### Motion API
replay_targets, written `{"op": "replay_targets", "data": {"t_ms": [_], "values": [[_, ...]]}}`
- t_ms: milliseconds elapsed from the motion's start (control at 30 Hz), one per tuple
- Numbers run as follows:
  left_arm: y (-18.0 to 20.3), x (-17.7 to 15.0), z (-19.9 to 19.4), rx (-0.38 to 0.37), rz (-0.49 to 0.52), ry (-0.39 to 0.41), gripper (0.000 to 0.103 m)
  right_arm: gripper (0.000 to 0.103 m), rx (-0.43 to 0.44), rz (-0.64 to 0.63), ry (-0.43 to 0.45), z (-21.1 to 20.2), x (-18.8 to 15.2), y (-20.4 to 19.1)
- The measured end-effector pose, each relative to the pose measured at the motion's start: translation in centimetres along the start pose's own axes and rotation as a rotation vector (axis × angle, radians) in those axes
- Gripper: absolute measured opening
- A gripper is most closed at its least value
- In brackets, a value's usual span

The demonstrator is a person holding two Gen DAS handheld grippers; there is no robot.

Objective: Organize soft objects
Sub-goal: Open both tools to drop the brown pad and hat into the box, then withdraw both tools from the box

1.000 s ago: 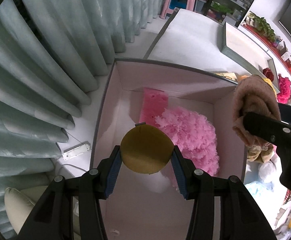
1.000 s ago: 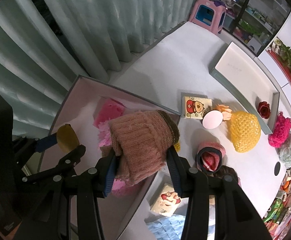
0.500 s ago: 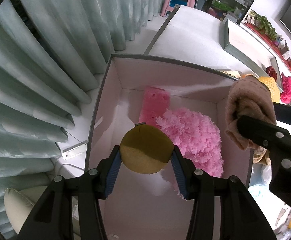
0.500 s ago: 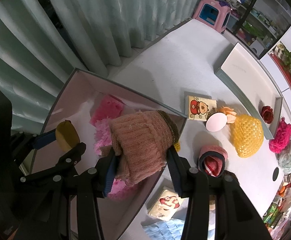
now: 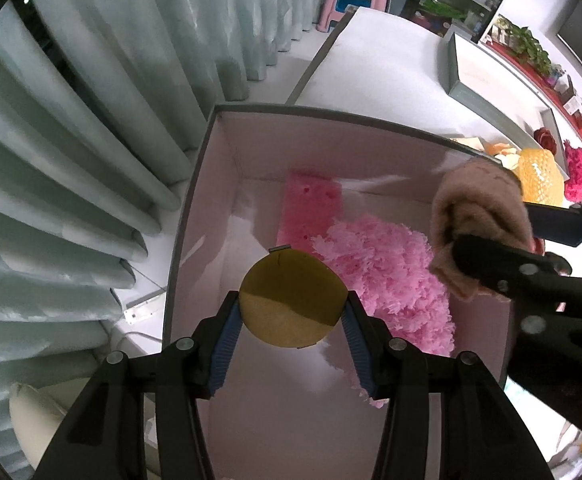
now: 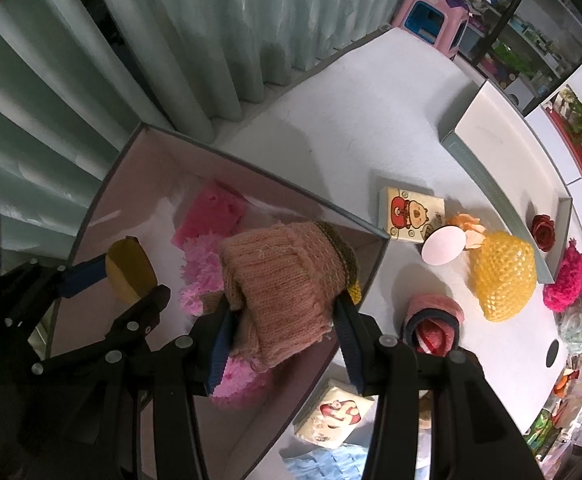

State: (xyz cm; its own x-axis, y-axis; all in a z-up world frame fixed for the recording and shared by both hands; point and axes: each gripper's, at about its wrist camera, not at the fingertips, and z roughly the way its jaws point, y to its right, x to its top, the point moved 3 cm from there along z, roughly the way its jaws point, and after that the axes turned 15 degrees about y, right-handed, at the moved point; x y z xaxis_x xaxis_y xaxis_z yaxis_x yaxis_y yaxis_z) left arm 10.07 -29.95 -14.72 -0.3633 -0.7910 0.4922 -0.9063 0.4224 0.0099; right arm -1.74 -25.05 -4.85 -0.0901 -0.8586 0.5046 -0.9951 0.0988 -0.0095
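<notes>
pale green pleated curtains point(image 5: 91, 152) hung behind the white tabletop point(image 6: 371, 120) where we worked, with the open grey-edged, pink-lined box point(image 5: 331, 148) at its near end. our left gripper point(image 5: 291, 320) held a round mustard-yellow flat pad point(image 5: 291, 300), pinched by its edges over the box's bare left floor; our right gripper point(image 6: 279, 316) was closed on a folded dusty-pink knitted piece with an olive band point(image 6: 287, 280), hanging above the fluffy pink pompom-like bundle point(image 5: 387, 280) and the pink sponge block point(image 5: 311, 204) already inside. to finish well, we judged each load should sink below the rim before release, the knit going toward the open right corner so it would not ride up on the fluff, the pad flat on the free floor. compared with a second before, both pairs of jaws had just been easing apart slightly, each with its object between the pads, the right gripper had come in over the box, and more of the box's far wall showed.
</notes>
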Motion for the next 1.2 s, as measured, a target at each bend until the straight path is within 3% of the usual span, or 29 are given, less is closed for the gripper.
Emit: {"op": "replay_targets", "data": {"t_ms": [33,67,133,167,267,333,367,433,500,867,1200], "values": [[0.0,-0.1,0.0,-0.004,0.001,-0.002,0.061,0.053,0.002,-0.003,-0.004,0.1,0.0,-0.1],[0.0,-0.1,0.1,-0.010,-0.005,-0.004,0.078,0.054,0.006,-0.005,-0.006,0.2,-0.1,-0.1],[-0.3,-0.1,-0.3,-0.010,-0.024,0.013,0.093,0.056,0.024,-0.008,-0.015,0.3,-0.2,-0.3],[-0.4,-0.1,-0.5,-0.021,-0.034,0.023,0.094,0.058,0.029,-0.010,-0.018,0.3,-0.3,-0.4],[-0.4,-0.2,-0.8,-0.048,-0.037,0.009,0.094,0.082,0.039,-0.010,-0.018,-0.2,-0.4,-0.4],[-0.4,-0.4,-1.1,-0.041,-0.028,0.015,0.094,0.083,0.045,-0.012,-0.023,-0.5,-0.5,-0.5],[-0.4,-0.5,-1.4,-0.044,-0.034,0.014,0.103,0.085,0.047,-0.014,-0.027,-0.8,-0.6,-0.6],[-0.5,-0.7,-2.2,-0.060,-0.053,0.023,0.103,0.098,0.045,-0.017,-0.031,-1.4,-0.9,-0.6],[-0.5,-1.0,-3.1,-0.060,-0.054,0.028,0.103,0.103,0.045,-0.005,-0.019,-2.3,-1.0,-0.4],[-0.9,-2.3,-6.4,-0.031,-0.036,0.011,0.103,0.103,0.081,-0.048,0.007,-6.6,-1.8,-2.1],[-0.5,-3.6,-9.1,-0.026,-0.003,0.012,0.103,0.103,0.062,-0.078,0.035,-9.4,-2.9,-2.6]]}}
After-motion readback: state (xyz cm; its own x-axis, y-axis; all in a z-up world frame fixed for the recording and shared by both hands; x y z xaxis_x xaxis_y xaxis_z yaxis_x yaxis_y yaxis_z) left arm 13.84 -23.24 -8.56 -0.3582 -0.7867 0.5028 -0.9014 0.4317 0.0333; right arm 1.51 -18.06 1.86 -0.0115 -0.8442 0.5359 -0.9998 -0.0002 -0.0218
